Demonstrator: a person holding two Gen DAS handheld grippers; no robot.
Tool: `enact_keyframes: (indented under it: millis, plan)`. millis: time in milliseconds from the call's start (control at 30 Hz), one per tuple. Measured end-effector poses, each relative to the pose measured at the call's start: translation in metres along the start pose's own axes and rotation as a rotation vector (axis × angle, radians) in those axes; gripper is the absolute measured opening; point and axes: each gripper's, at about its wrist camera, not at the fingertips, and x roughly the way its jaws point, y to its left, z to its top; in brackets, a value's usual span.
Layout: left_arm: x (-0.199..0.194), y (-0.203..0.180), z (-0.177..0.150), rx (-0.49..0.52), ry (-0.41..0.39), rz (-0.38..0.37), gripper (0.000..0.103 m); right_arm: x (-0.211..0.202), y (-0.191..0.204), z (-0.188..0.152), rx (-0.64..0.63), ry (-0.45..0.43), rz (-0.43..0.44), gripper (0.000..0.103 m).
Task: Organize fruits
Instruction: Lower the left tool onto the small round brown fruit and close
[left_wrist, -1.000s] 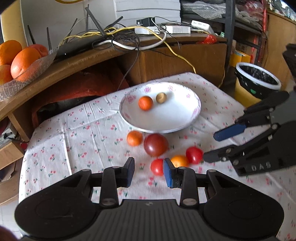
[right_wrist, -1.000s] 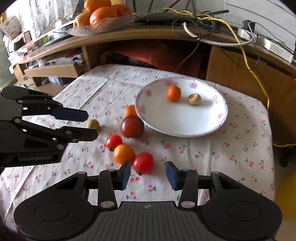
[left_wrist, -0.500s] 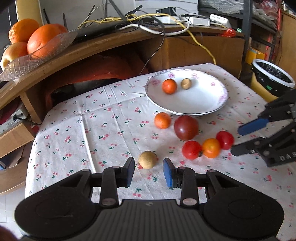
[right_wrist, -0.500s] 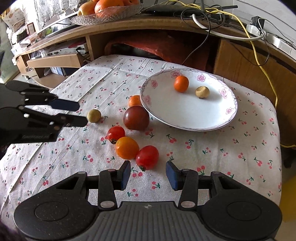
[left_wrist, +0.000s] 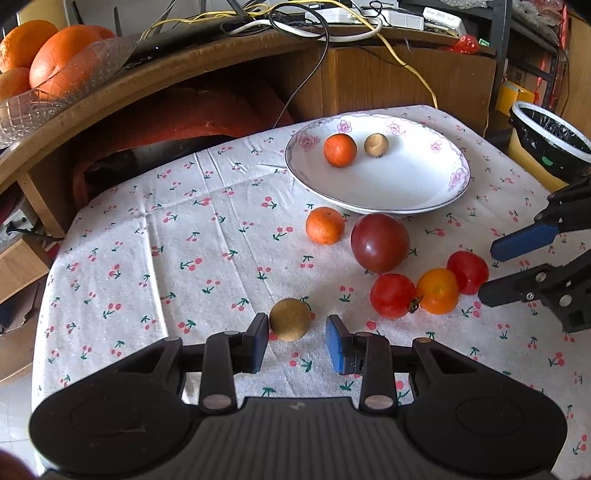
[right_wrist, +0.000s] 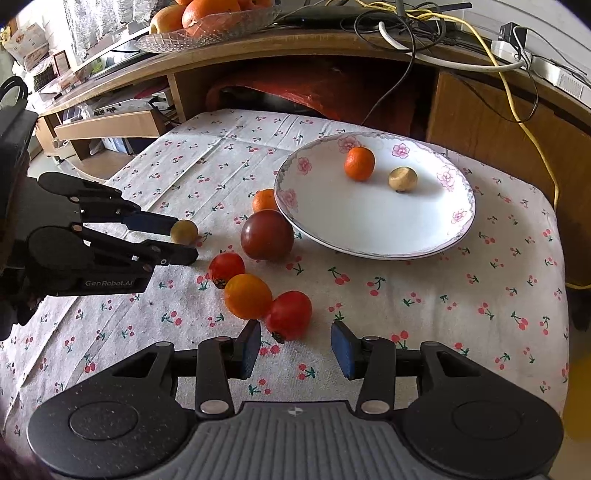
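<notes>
A white flowered plate (left_wrist: 402, 184) (right_wrist: 369, 229) holds a small mandarin (left_wrist: 340, 149) and a brown round fruit (left_wrist: 376, 144). On the cherry-print cloth in front of it lie another mandarin (left_wrist: 325, 225), a dark red tomato (left_wrist: 379, 242), two red tomatoes (left_wrist: 392, 295) (left_wrist: 467, 271) and an orange tomato (left_wrist: 437, 291). A second brown fruit (left_wrist: 290, 324) (right_wrist: 184, 231) sits between the fingers of my open left gripper (left_wrist: 297, 341) (right_wrist: 183, 240), close to the left pad. My right gripper (right_wrist: 295, 347) (left_wrist: 489, 273) is open, with the nearest red tomato (right_wrist: 289, 314) just ahead of its fingertips.
A glass bowl of oranges (left_wrist: 44, 74) stands on the curved wooden shelf (left_wrist: 184, 70) behind the table, among cables (left_wrist: 332, 26). A black-lined bin (left_wrist: 546, 136) is past the table's right edge. The cloth's left half (left_wrist: 166, 240) is bare.
My left gripper has swung left and come down to the loose brown fruit, which now lies between its fingers. My right gripper has moved closer to the red tomato.
</notes>
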Motion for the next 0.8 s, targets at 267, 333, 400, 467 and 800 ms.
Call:
enact_keyframes:
  millis: [267, 333, 400, 467, 800]
  plan:
    - [0.002, 0.0, 0.002, 0.004, 0.001, -0.002, 0.042, 0.011, 0.005, 0.004, -0.019, 0.013, 0.021, 0.039]
    - [0.001, 0.0, 0.001, 0.005, -0.001, -0.005, 0.041, 0.015, 0.005, 0.005, -0.023, 0.02, 0.02, 0.036]
    - [0.0, 0.001, 0.001, 0.004, -0.002, -0.008, 0.039, 0.015, 0.005, 0.006, -0.024, 0.019, 0.027, 0.034]
    - [0.0, 0.002, 0.001, 0.004, -0.002, -0.009, 0.038, 0.015, 0.006, 0.008, -0.031, 0.017, 0.026, 0.032]
    - [0.004, 0.004, 0.002, -0.009, 0.0, -0.004, 0.035, 0.016, 0.004, 0.008, -0.024, 0.029, 0.011, 0.024]
